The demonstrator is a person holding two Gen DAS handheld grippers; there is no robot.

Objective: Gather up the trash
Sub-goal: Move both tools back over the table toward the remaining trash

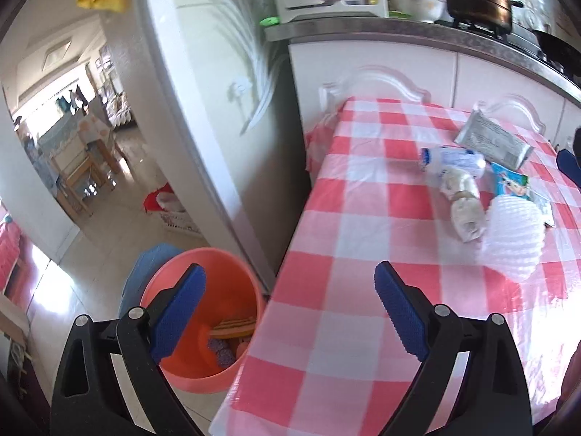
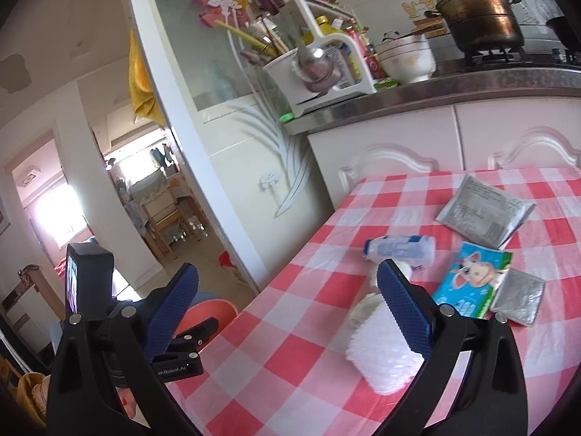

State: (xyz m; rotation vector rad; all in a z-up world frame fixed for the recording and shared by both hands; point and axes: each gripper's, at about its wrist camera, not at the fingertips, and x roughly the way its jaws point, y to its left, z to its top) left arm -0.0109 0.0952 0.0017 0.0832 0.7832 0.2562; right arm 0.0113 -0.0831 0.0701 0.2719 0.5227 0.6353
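On the red-and-white checked table (image 1: pixel 345 327) lies the trash: a silver packet (image 1: pixel 490 141), a small white bottle (image 1: pixel 454 160), a crumpled wrapper (image 1: pixel 464 207), a white foam net (image 1: pixel 512 239) and a blue-green carton (image 1: pixel 510 181). An orange bucket (image 1: pixel 203 374) stands on the floor at the table's left edge, with some trash inside. My left gripper (image 1: pixel 288 312) hangs open and empty over the table edge and bucket. My right gripper (image 2: pixel 287 312) is open and empty too, just short of the foam net (image 2: pixel 381 356) and bottle (image 2: pixel 399 250).
White cabinets (image 2: pixel 399 152) under a grey counter (image 2: pixel 472 87) back the table, with a copper pot (image 2: pixel 479 11), bowls and a utensil rack on top. A white door frame (image 1: pixel 189 127) rises left of the table. A smaller silver packet (image 2: pixel 519 301) lies by the carton (image 2: pixel 472 279).
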